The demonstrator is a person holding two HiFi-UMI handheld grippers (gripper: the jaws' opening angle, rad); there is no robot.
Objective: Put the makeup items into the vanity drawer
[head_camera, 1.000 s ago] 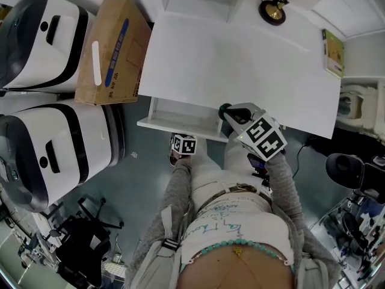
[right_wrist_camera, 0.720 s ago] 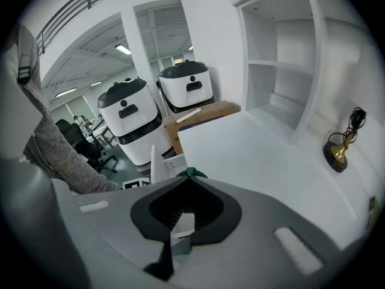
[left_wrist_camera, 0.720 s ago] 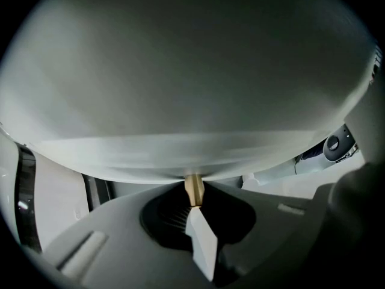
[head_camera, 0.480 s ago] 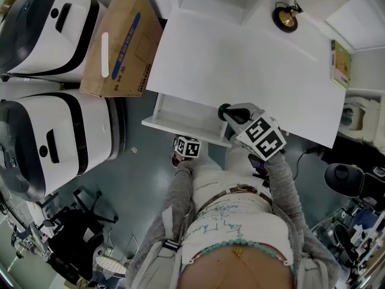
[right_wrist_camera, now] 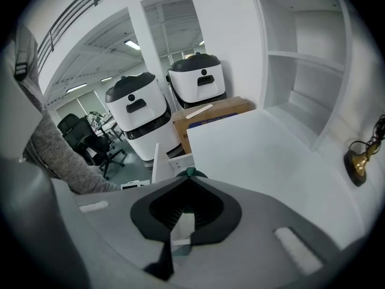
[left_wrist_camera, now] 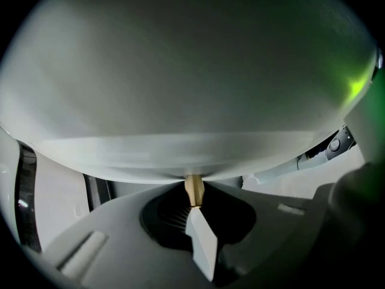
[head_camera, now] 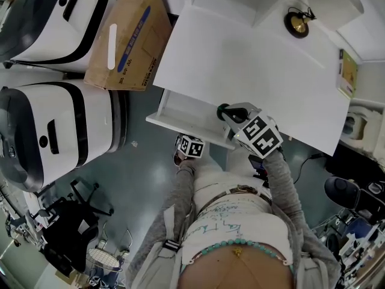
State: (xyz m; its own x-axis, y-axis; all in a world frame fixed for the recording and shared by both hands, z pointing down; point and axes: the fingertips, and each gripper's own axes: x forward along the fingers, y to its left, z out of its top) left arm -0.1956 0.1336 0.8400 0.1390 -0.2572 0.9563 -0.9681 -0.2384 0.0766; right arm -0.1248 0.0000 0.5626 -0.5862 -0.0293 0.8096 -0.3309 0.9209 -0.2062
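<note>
Since a second ago the whole head view has swung, so the counter and the cardboard box [head_camera: 129, 38] sit further right in the frame. The claws have hardly shifted against the drawer.

The left claw [left_wrist_camera: 194, 208] is pressed together on the small tan drawer knob [left_wrist_camera: 194, 188], hard up against the white drawer front [left_wrist_camera: 180, 101]. The right claw [head_camera: 228, 114] pinches a small dark green item [right_wrist_camera: 190, 173] (too little shows to name it). It sits at the centre of the head view, over the near edge of the counter [head_camera: 258, 59] and just right of the open drawer [head_camera: 180, 110], which looks empty.

By my reading, the drawer is open and the first item is about to go in. Next, the right claw needs to travel left over the drawer, lower and spread, while the left claw holds the knob steady.
</note>
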